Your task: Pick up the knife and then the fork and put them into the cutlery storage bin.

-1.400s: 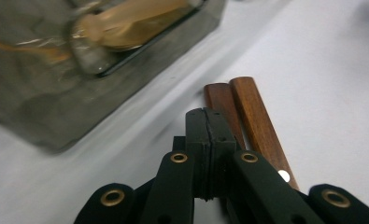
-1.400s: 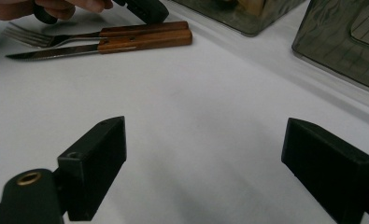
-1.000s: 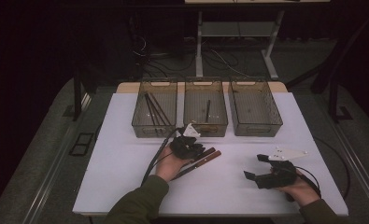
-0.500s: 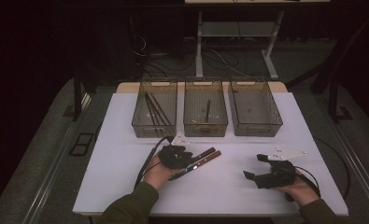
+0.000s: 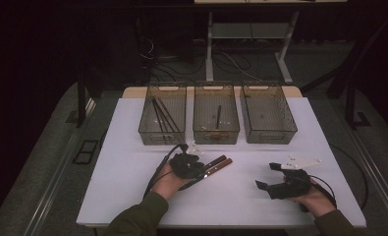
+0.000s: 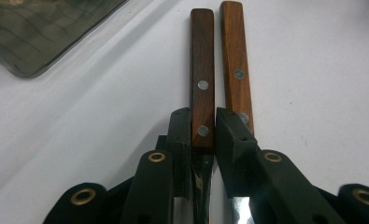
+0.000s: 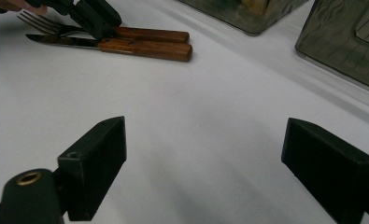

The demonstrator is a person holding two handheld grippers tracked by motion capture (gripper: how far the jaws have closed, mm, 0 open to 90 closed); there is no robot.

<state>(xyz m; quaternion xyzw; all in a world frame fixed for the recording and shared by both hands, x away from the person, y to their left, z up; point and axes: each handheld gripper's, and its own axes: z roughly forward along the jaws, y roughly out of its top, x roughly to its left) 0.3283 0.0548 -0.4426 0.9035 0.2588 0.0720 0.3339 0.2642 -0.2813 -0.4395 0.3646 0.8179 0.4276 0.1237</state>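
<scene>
Pinching the darker wooden-handled utensil [image 6: 202,88] at its handle base, the left gripper [image 6: 203,135] points along its long axis; right gripper [image 7: 205,172] spread.

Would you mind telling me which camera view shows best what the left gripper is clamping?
The left gripper view: the left gripper is shut on the darker wooden handle, beside the lighter handle. The right gripper view shows a fork and knife from the side. The high view shows both small.
</scene>
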